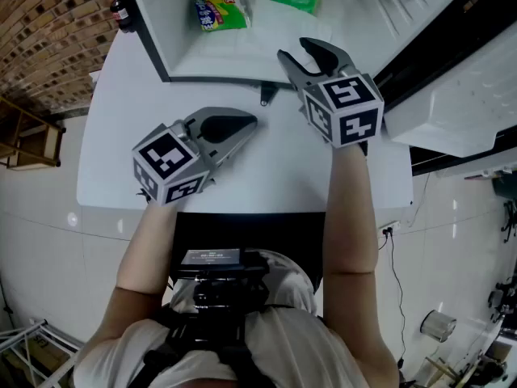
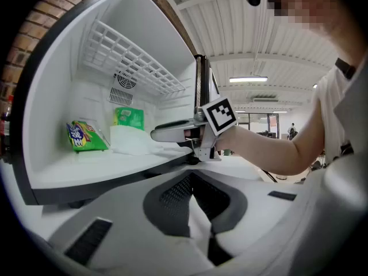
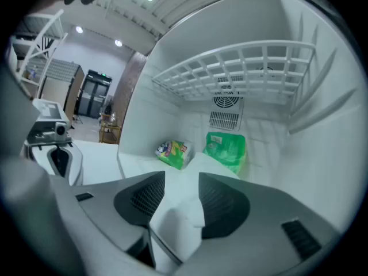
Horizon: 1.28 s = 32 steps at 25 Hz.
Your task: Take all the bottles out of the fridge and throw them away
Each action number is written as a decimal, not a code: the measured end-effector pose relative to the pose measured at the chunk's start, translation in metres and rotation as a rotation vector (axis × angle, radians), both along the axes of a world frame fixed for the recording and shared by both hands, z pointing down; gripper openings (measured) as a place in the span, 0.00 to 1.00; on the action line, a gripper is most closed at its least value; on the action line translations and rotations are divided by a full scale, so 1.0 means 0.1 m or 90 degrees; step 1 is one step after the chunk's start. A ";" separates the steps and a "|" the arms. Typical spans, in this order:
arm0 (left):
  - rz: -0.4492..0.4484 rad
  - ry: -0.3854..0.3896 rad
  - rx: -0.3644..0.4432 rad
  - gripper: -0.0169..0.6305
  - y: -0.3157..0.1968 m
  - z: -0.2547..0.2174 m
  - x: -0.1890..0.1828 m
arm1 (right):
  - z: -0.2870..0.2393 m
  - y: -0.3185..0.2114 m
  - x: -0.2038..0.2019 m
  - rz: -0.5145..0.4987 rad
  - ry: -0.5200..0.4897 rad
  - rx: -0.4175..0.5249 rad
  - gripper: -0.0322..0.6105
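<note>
While left hand-held gripper (image 1: pixel 249 123) hangs back, right hand-held gripper (image 1: pixel 292 48) points into fridge (image 1: pixel 161 18).

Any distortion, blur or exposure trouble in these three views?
Head view: sharp, white fridge floor nearly washed out. Left gripper view: strong fisheye, dark corners, mosaic patch top right. Right gripper view: fisheye bends the wire shelf; green packet slightly soft.
</note>
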<state>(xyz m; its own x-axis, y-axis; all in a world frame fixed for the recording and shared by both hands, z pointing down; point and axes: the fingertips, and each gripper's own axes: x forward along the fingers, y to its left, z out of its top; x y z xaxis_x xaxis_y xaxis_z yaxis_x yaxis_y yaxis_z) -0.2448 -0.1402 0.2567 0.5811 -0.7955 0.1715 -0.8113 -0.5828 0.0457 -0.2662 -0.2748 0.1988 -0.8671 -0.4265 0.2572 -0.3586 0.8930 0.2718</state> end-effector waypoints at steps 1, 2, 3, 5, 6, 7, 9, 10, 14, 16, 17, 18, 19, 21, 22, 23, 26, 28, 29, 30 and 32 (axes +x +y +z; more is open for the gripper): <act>0.004 -0.006 -0.005 0.03 0.02 0.01 -0.02 | 0.02 -0.04 -0.04 0.013 0.009 0.001 0.35; 0.007 -0.011 -0.009 0.03 0.03 0.01 -0.03 | 0.05 -0.08 -0.08 0.023 0.018 0.000 0.35; 0.010 -0.015 -0.013 0.03 0.05 0.02 -0.04 | 0.06 -0.10 -0.11 0.028 0.029 -0.002 0.35; 0.016 -0.020 -0.018 0.03 0.08 0.02 -0.05 | 0.07 -0.13 -0.19 0.025 0.051 -0.009 0.35; 0.019 -0.020 -0.020 0.03 0.09 0.01 -0.04 | 0.04 -0.14 -0.23 0.021 0.061 -0.009 0.35; 0.022 -0.020 -0.021 0.03 0.10 0.00 -0.04 | 0.02 -0.17 -0.27 0.019 0.069 -0.008 0.35; 0.024 -0.020 -0.020 0.03 0.11 -0.01 -0.03 | 0.02 -0.23 -0.33 0.019 0.090 -0.005 0.35; 0.024 -0.020 -0.020 0.03 0.11 -0.01 -0.02 | 0.04 -0.27 -0.35 0.019 0.103 -0.005 0.35; 0.025 -0.021 -0.020 0.03 0.10 0.00 -0.01 | 0.17 -0.38 -0.42 0.013 0.158 -0.002 0.41; 0.026 -0.020 -0.019 0.03 0.10 -0.01 -0.01 | 0.18 -0.44 -0.44 0.013 0.174 0.003 0.41; 0.026 -0.020 -0.018 0.03 0.10 -0.01 -0.01 | 0.18 -0.47 -0.46 0.014 0.184 0.005 0.41; 0.026 -0.020 -0.018 0.03 0.10 -0.01 -0.01 | 0.20 -0.50 -0.47 0.015 0.197 0.007 0.41; 0.026 -0.020 -0.018 0.03 0.10 -0.01 -0.01 | 0.24 -0.54 -0.47 0.017 0.215 0.007 0.41; 0.026 -0.020 -0.019 0.03 0.11 0.00 -0.01 | 0.35 -0.59 -0.48 0.017 0.262 0.006 0.41; 0.027 -0.019 -0.019 0.03 0.11 -0.01 0.00 | 0.38 -0.61 -0.49 0.014 0.281 0.005 0.41; 0.027 -0.019 -0.019 0.03 0.10 -0.01 0.00 | 0.39 -0.62 -0.51 0.008 0.289 0.002 0.40; 0.027 -0.018 -0.019 0.03 0.09 -0.01 0.00 | 0.39 -0.61 -0.56 -0.006 0.279 -0.016 0.29; 0.027 -0.018 -0.019 0.03 0.10 -0.01 0.00 | 0.42 -0.62 -0.54 -0.003 0.280 -0.016 0.16; 0.027 -0.018 -0.019 0.03 0.10 -0.01 0.00 | 0.43 -0.62 -0.52 0.000 0.284 -0.012 0.12; 0.027 -0.018 -0.019 0.03 0.10 -0.01 0.00 | 0.44 -0.62 -0.51 0.000 0.286 -0.009 0.09; 0.027 -0.019 -0.019 0.03 0.11 -0.01 -0.01 | 0.40 -0.59 -0.49 -0.004 0.285 0.001 0.06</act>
<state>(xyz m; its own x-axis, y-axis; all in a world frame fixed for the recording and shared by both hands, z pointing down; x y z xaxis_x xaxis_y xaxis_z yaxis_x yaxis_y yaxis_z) -0.2453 -0.1290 0.2554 0.6090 -0.7643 0.2119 -0.7868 -0.6159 0.0398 -0.3150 -0.3334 0.2385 -0.6727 -0.4232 0.6070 -0.2002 0.8938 0.4013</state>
